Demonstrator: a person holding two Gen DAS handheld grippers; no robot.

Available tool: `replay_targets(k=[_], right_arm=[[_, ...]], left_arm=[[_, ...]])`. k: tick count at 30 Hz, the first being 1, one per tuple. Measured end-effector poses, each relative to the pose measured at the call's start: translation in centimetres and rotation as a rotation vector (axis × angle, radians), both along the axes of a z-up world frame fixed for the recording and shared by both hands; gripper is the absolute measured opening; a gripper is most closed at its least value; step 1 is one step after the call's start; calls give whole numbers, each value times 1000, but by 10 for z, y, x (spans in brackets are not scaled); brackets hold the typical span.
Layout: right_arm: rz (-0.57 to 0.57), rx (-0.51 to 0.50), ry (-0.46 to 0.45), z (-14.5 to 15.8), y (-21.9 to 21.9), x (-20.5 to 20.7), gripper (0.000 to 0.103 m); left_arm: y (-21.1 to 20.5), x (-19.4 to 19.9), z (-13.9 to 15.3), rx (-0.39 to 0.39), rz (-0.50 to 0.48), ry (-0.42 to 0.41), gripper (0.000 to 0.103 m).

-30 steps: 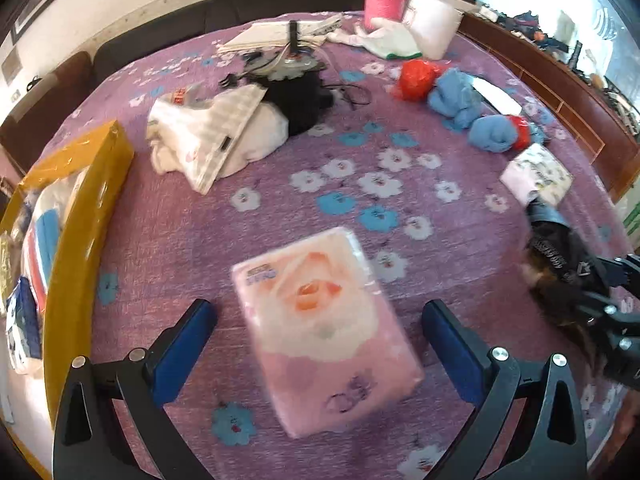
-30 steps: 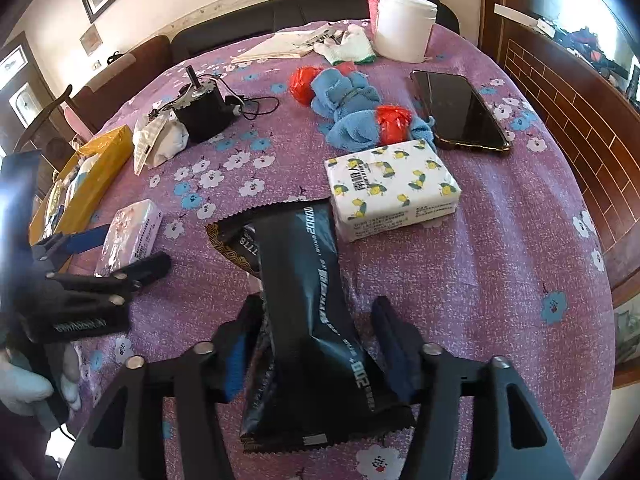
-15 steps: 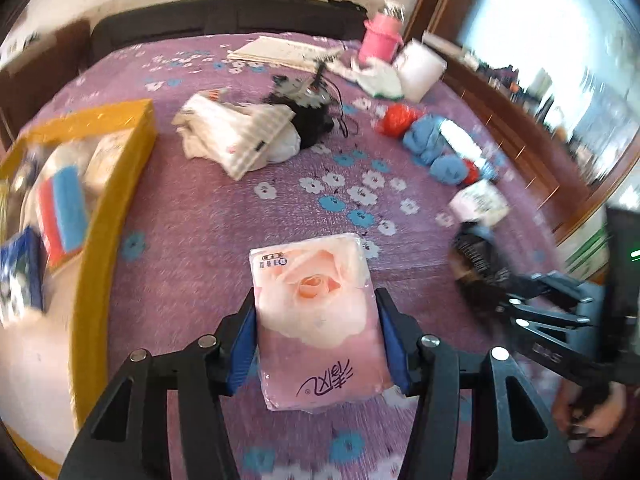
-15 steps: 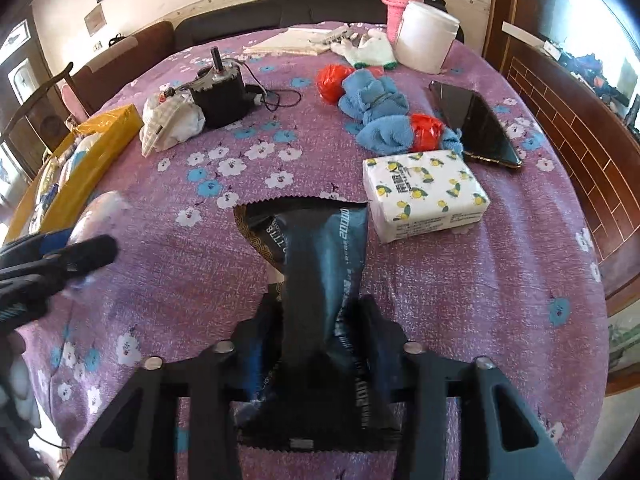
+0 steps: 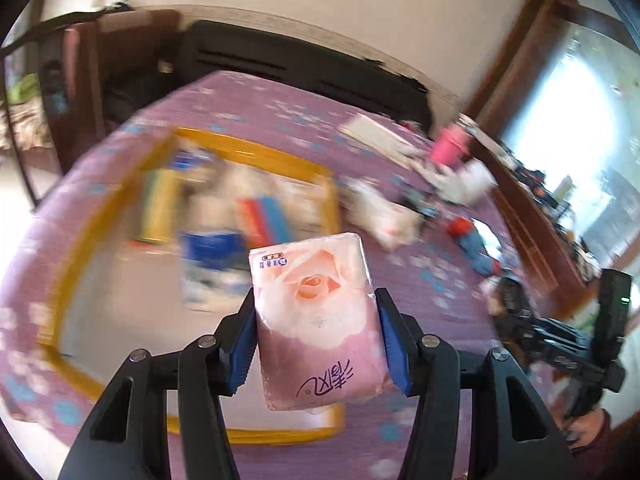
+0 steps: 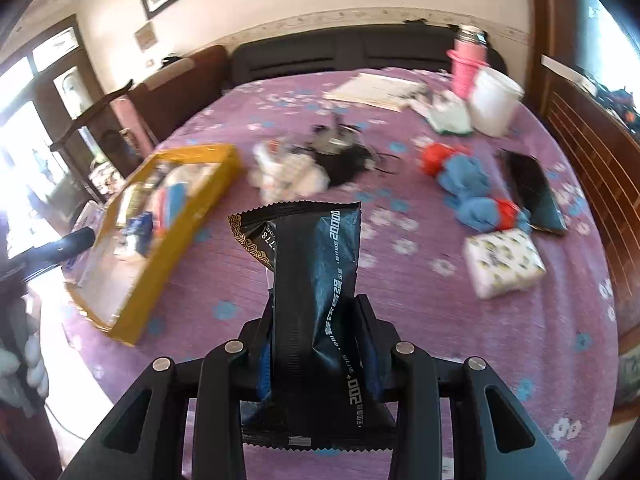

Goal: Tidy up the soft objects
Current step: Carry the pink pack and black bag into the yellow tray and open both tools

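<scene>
Left tongs (image 5: 316, 344) grip pink rose-print tissue pack (image 5: 316, 320); right tongs (image 6: 318, 344) pinch black glossy pouch (image 6: 316, 300).

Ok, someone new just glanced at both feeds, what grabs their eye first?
Probably the pink rose tissue pack clamped in the left gripper, filling the lower middle of the left view above the yellow tray. Next, the black packet squeezed upright in the right gripper, with the purple floral tablecloth behind.

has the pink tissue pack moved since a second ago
Yes. The pink tissue pack lay on the purple cloth between open tongs; now the left tongs grip it, lifted and carried left toward the yellow box.
</scene>
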State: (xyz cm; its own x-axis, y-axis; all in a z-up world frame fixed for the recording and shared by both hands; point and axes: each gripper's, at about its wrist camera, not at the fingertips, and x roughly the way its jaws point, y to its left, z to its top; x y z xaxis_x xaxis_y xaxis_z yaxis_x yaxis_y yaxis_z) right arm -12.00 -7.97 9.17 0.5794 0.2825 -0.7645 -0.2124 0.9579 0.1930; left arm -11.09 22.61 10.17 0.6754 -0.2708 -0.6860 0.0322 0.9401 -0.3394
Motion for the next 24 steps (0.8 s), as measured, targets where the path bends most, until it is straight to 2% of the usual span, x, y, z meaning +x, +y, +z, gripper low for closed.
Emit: replay_targets(k=[4,10,15,21,24], right_arm=[[55,41,5,9,30,6,38],[156,82,39,11,90,24,38],[228,61,73,4,142,37,39],[297,33,121,-10,196,53,39],[338,35,157,-20,223,62,39]], left_arm=[[55,2,-5,38,109,39,54],[98,22,-24,104,176,113,54],[114,49,-46,134,191,185,55],[103,87,-58,173,149,217,59],[109,93,-60,124,155,221,61]])
